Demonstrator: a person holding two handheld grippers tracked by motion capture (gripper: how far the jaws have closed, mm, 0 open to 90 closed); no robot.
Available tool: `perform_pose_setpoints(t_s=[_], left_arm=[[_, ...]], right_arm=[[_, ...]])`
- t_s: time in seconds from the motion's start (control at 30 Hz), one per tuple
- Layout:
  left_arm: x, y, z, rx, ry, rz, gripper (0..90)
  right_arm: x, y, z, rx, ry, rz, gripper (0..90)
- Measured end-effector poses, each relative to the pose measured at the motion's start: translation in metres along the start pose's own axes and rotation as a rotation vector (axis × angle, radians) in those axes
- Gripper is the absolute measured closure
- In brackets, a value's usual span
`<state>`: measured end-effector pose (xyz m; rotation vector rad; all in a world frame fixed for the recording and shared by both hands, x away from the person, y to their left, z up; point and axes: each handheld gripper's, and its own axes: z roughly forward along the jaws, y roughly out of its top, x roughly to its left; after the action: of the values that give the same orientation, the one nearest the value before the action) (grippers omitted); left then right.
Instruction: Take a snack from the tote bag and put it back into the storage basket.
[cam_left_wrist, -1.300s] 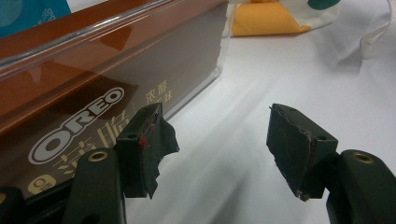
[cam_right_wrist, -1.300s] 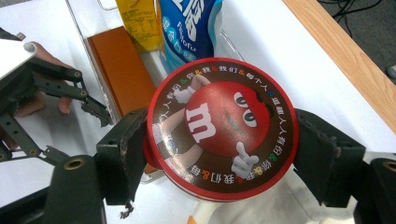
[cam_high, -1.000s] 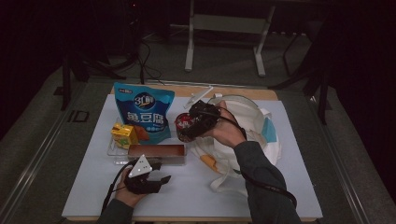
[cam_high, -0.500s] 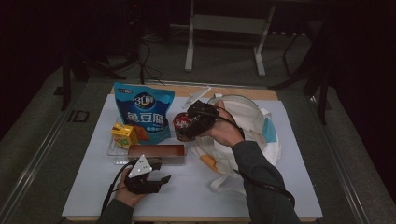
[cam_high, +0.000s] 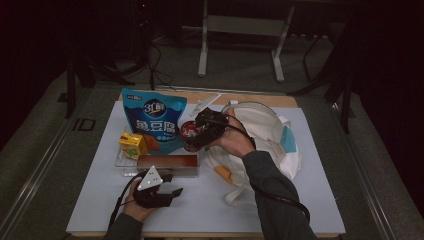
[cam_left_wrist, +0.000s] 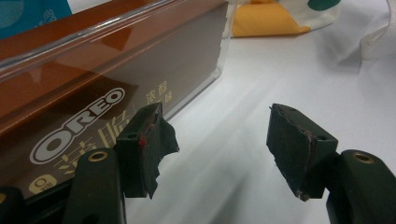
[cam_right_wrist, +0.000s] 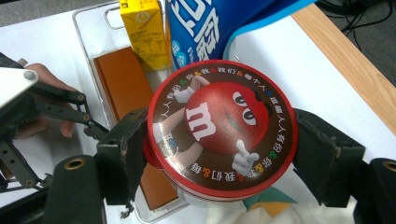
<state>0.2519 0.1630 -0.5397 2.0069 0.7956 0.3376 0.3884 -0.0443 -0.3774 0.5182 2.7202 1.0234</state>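
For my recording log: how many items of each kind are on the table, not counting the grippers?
Round M&M's tin with red lid, held by the right gripper: 1
Blue snack pouch: 1
Yellow drink carton: 1
Brown Oreo box: 1
Clear plastic tray: 1
White fabric bag: 1
Total: 6

I see a round tin (cam_right_wrist: 223, 130) with a red rim, a brown lid, a red candy character with a white "m", and multicoloured lettering round its edge. My tongs are black. The Oreo box (cam_left_wrist: 93, 88) is brown with white lettering, the carton (cam_right_wrist: 142, 32) yellow, the pouch (cam_high: 155, 117) blue with white characters, and the worktop (cam_high: 310, 200) white.
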Motion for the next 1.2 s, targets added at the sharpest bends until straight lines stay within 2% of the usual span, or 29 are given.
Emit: perform_pose_setpoints(t_s=[0.67,1.2], left_arm=[[0.0,0.0,0.0,-0.003,0.0,0.0,37.3],[0.0,0.0,0.0,-0.002,0.0,0.0,37.4]], right_arm=[[0.002,0.002,0.017,0.011,0.02,0.005,25.3],[-0.005,-0.005,0.032,0.037,-0.015,0.044,25.3]])
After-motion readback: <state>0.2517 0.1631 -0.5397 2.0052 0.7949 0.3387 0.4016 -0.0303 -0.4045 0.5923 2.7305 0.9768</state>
